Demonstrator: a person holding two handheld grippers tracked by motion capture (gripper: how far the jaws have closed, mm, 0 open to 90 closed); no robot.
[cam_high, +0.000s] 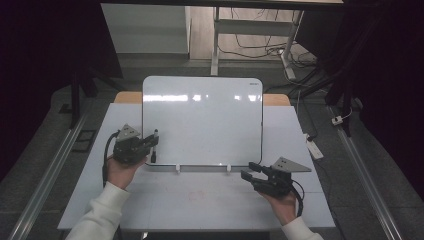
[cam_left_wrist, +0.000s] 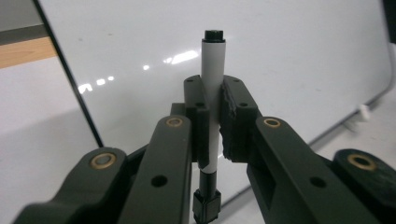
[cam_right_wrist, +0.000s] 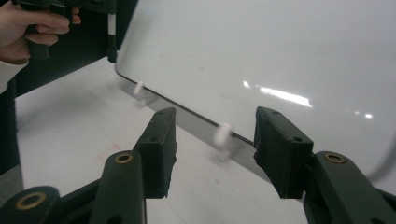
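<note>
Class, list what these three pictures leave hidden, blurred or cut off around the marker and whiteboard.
- Marker middle: left gripper view, covered by the left gripper.
- Marker ink colour: not visible.
- Whiteboard corner logo: high view, too small.
- Whiteboard pegs: right gripper view, blurred.
- Right gripper: open, empty.
</note>
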